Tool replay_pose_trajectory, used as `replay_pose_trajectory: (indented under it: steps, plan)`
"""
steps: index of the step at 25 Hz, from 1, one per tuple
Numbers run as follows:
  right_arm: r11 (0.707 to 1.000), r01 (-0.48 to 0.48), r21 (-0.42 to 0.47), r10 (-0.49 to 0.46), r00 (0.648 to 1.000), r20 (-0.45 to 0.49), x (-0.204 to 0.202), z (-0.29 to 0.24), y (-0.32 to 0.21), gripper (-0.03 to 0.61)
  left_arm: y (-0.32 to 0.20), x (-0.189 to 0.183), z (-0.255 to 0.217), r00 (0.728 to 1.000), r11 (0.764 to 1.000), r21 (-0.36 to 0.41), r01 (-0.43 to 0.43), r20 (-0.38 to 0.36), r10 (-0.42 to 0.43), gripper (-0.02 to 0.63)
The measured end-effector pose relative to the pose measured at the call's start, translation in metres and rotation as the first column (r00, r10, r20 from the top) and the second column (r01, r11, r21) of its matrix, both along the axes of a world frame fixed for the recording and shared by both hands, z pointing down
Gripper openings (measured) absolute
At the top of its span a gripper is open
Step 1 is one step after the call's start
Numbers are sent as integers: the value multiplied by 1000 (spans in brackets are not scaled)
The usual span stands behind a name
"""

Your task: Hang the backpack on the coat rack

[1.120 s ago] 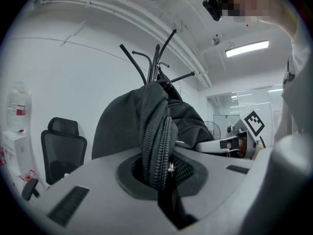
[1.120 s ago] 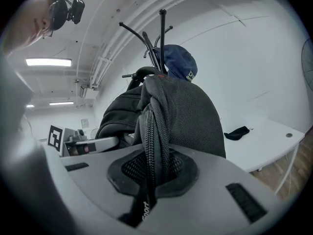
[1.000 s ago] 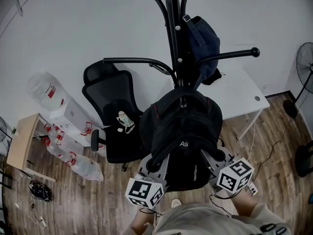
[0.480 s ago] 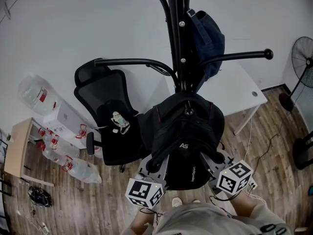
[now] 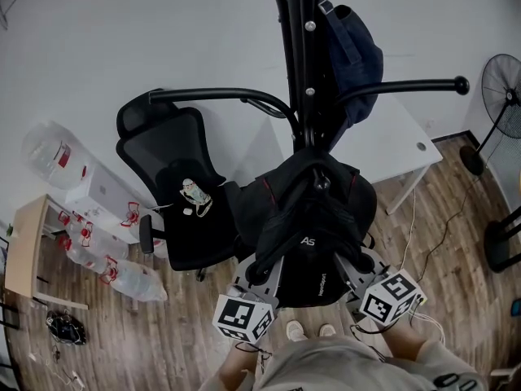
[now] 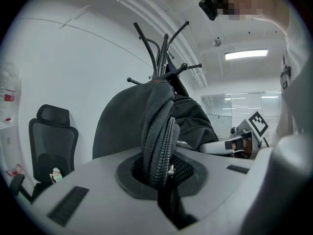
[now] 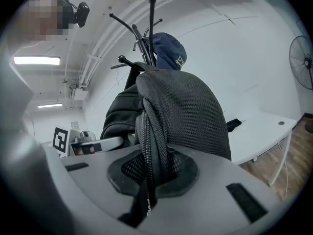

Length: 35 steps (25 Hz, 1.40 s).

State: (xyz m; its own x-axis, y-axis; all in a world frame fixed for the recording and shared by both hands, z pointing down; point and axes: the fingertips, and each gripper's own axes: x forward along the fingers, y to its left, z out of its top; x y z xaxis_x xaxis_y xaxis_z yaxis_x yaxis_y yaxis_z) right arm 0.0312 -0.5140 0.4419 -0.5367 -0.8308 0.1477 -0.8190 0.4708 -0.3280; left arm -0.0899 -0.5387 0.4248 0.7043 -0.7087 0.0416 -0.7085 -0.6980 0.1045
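A black backpack (image 5: pixel 313 235) hangs against the lower part of the black coat rack (image 5: pixel 301 55), its top bunched right at the pole under the arms. Whether its loop sits on a hook I cannot tell. In the head view my left gripper (image 5: pixel 259 277) is shut on the pack's lower left side and my right gripper (image 5: pixel 356 269) on its lower right side. The left gripper view shows the left gripper (image 6: pixel 161 173) pinching a zippered fold of the backpack (image 6: pixel 159 131). The right gripper (image 7: pixel 151 173) likewise clamps a zippered edge of the backpack (image 7: pixel 186 111).
A dark blue bag (image 5: pixel 354 51) hangs higher on the rack. A black office chair (image 5: pixel 175 186) stands left of the pole, a white table (image 5: pixel 399 149) behind right. A fan (image 5: pixel 501 88) is at far right. Water jugs (image 5: pixel 49 149) and a wooden stand (image 5: pixel 24 251) sit at left.
Both grippers have sunk a little with the backpack. Its top now looks more slumped against the pole.
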Motion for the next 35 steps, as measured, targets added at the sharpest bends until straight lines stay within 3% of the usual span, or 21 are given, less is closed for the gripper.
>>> replay_pose_trajectory:
  steps: [14, 20, 28, 35]
  plan:
    - [983, -127, 133, 147, 976, -158, -3, 13, 9, 33, -2, 3, 11, 998, 994, 97, -57, 19, 55, 41]
    - [978, -136, 158, 166, 966, -196, -4, 18, 12, 34, 5, 4, 15, 997, 989, 123, -78, 12, 78, 82]
    - [975, -128, 180, 161, 969, -187, 1, 22, 30, 111, 15, -9, 17, 999, 988, 156, 7, 32, -12, 127]
    - [969, -162, 186, 191, 969, -154, 31, 25, 78, 114, 41, -30, 21, 989, 976, 160, 147, 8, -150, 137]
